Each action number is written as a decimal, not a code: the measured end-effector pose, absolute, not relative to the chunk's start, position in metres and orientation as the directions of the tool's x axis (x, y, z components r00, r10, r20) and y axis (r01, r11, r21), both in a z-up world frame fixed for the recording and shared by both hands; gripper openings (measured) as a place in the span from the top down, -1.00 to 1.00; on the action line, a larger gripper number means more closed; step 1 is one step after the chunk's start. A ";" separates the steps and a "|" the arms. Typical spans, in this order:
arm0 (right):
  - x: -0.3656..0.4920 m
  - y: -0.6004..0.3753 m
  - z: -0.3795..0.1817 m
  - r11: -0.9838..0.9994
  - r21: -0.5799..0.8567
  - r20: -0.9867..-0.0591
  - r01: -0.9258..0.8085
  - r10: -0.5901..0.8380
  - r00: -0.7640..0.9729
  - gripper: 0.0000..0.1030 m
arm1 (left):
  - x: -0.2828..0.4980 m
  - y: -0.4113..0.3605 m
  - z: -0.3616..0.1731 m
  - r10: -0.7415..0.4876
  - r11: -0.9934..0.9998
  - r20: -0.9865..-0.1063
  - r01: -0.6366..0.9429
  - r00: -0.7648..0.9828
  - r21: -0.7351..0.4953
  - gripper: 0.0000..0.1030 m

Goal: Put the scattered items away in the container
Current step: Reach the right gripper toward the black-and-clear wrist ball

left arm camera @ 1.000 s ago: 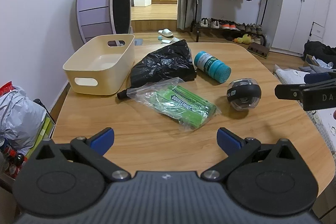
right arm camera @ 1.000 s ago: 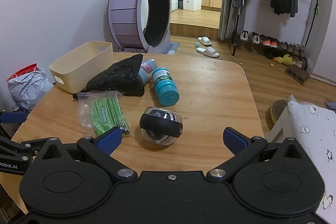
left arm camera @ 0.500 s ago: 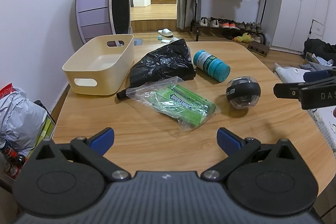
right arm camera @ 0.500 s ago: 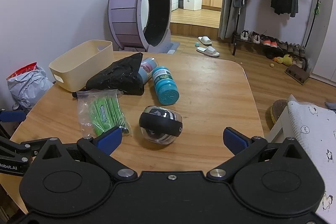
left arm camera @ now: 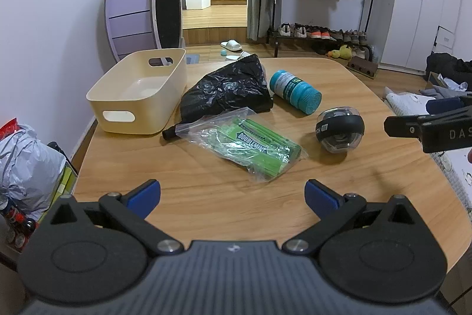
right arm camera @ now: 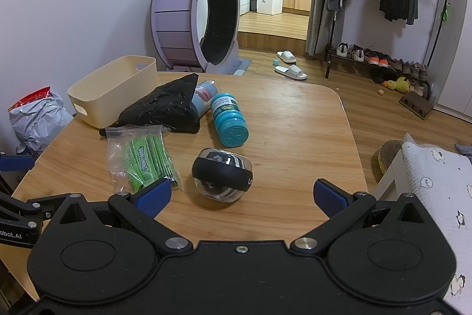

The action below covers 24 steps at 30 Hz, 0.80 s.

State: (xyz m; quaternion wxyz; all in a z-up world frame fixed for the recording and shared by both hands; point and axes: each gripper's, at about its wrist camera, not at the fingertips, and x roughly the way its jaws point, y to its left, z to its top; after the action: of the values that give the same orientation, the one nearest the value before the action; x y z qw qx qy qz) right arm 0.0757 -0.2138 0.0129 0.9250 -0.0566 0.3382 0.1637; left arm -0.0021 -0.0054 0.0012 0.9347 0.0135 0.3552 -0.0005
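Left hand-held gripper (left arm camera: 232,194), right hand-held gripper (right arm camera: 242,194): both spread, level above table (left arm camera: 206,197).

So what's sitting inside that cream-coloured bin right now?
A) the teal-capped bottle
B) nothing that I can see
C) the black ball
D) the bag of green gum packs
B: the cream bin shows only its bare floor, while the teal-capped bottle, gum bag and black ball all lie on the table beside it.

Dim, cool indoor light; the brightest spot is the lit kitchen at top centre. Shadows fall soft. Fisheye bending curves the edges, corners vignetted black. Focus sharp.
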 end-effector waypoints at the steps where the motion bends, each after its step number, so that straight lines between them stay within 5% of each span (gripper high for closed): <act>1: 0.076 -0.214 0.013 0.940 0.006 -0.644 -0.341 0.265 0.718 -1.00 | -0.002 -0.006 0.001 0.009 1.000 -0.665 0.011 0.747 0.026 -1.00; 24: 0.078 -0.214 0.010 0.942 0.005 -0.650 -0.336 0.258 0.714 -1.00 | -0.001 -0.009 -0.004 0.009 0.999 -0.673 0.019 0.740 0.034 -1.00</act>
State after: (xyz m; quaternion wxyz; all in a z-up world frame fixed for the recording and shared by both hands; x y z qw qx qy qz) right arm 0.0784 -0.2136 0.0098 0.9241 -0.0566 0.3421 0.1608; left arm -0.0006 -0.0087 -0.0037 0.9325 0.0195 0.3606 -0.0028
